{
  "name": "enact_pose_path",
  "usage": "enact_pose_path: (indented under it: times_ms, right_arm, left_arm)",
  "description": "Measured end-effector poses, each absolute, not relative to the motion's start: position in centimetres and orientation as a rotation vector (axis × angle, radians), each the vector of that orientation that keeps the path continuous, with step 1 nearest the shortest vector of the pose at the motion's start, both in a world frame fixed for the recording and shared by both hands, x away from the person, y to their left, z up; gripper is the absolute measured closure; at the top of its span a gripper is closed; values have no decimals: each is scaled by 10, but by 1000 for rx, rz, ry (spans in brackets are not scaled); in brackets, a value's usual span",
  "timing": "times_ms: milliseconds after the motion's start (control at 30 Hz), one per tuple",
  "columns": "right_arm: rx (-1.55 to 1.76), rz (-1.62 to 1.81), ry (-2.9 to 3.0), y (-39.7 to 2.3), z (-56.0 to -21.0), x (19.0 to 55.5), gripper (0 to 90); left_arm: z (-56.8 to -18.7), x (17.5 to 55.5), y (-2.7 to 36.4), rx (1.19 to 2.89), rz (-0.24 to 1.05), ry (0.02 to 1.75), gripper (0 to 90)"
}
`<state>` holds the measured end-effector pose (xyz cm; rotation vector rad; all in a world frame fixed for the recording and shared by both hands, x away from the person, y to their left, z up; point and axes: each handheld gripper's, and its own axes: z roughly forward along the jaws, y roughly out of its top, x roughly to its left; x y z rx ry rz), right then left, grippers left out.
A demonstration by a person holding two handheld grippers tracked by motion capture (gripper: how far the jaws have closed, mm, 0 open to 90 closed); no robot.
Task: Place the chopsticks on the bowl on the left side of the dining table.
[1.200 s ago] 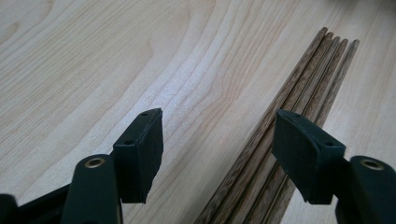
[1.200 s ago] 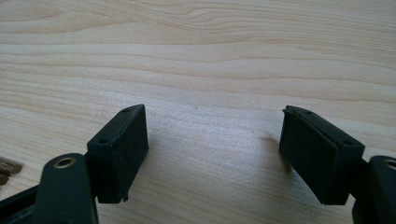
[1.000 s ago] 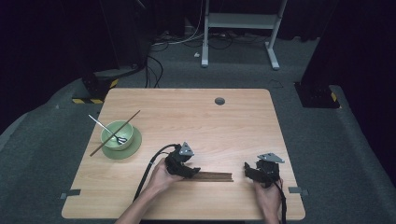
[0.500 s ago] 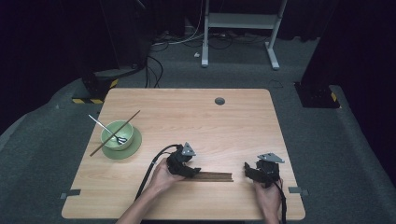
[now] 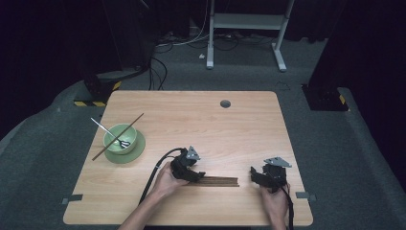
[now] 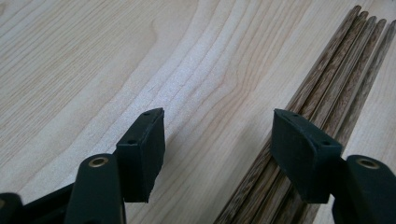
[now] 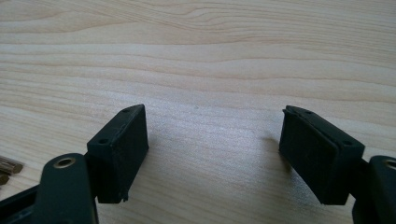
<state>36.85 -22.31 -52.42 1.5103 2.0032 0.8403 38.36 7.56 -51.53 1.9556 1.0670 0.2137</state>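
Note:
Several dark wooden chopsticks lie side by side in a row near the table's front edge. My left gripper rests at their left end, open; in the left gripper view its right jaw sits over the chopsticks and its left jaw over bare wood. My right gripper lies on the table just right of the row, open, with bare table between its jaws in the right gripper view. Chopstick tips peek in at that view's left edge.
A green bowl on a green saucer stands at the table's left, with one chopstick and a metal utensil across it. A round cable hole sits near the far edge. Table legs and cables lie beyond.

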Motion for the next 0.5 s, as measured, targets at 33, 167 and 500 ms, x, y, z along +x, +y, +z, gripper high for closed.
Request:
enact_pose_path:
  times_ms: [33,167,500]
  right_arm:
    - [1510,840,2004,-223,-524,368,232]
    - [1510,840,2003,-223,-524,368,232]
    - [1510,840,2003,-223,-524,369,232]
  left_arm:
    - [-515,383,75,1950,215,1069,356]
    - [-516,382,74,1950,207,1068,356]
    - [-516,383,75,1945,204,1072,356]
